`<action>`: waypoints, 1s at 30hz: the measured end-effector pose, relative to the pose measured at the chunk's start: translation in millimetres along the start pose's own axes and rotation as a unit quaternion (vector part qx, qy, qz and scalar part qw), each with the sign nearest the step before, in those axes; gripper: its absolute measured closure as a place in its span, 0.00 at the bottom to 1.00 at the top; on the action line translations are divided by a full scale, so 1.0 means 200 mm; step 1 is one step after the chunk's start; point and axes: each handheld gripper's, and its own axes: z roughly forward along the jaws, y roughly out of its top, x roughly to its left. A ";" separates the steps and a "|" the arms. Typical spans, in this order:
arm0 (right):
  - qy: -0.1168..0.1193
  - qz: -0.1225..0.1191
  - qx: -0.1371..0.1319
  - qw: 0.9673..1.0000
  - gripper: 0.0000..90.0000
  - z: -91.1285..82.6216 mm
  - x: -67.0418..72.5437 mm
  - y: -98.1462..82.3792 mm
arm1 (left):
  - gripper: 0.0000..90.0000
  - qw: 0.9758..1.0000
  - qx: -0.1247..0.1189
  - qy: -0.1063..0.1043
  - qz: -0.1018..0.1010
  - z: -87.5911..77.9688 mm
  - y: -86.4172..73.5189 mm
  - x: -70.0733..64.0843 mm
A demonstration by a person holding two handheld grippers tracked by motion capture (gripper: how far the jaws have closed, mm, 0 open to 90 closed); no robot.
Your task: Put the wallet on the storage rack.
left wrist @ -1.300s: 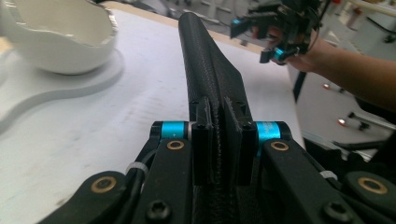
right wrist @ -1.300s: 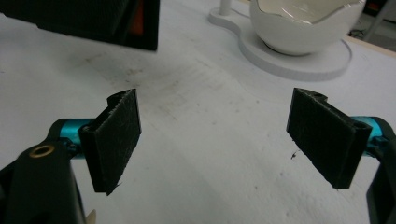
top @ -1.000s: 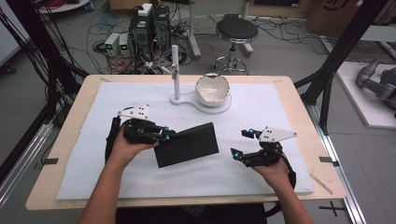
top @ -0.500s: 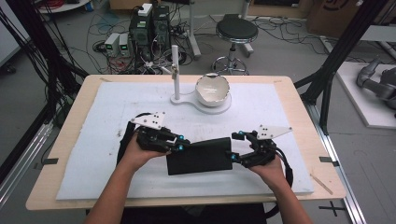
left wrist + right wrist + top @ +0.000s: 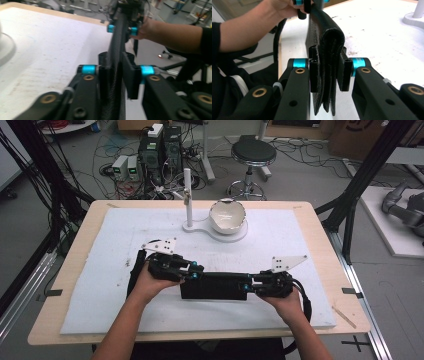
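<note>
In the high view, a black folded pouch (image 5: 215, 286) is seen held on edge just above the white mat (image 5: 100, 270), near the table's front edge, stretched between the two grippers. The left gripper (image 5: 196, 271) is set at the pouch's left end and the right gripper (image 5: 247, 285) at its right end, each borne by a hand coming in from below. Farther back on the mat, a white bowl (image 5: 228, 216) is seen on a round white base beside a thin white post (image 5: 187, 195).

In the left gripper view, the pouch (image 5: 116, 62) is seen edge-on between the two black jaws. The left jaw lies against it, while a thin gap shows at the right jaw; these jaws have just been opening a little, with the pouch between them. The far end is seen gripped by the other gripper (image 5: 122, 28).

In the right gripper view, the folded end of the pouch (image 5: 329, 50) is seen pinched between the jaws, which have just been closing and now press its layers from both sides. The other hand (image 5: 282, 7) is seen at the far end.
</note>
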 end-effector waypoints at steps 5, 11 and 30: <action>-0.033 0.002 -0.010 0.999 0.86 -0.05 0.01 0.01 | 0.56 0.998 -0.003 0.058 -0.014 -0.08 0.00 0.02; -0.080 0.007 -0.014 0.997 0.86 -0.13 0.00 0.01 | 0.41 0.993 -0.004 0.117 -0.036 -0.21 -0.03 0.04; -0.192 0.008 -0.008 0.981 0.86 -0.32 -0.15 0.33 | 0.09 0.974 0.018 0.225 -0.029 -0.50 -0.16 0.05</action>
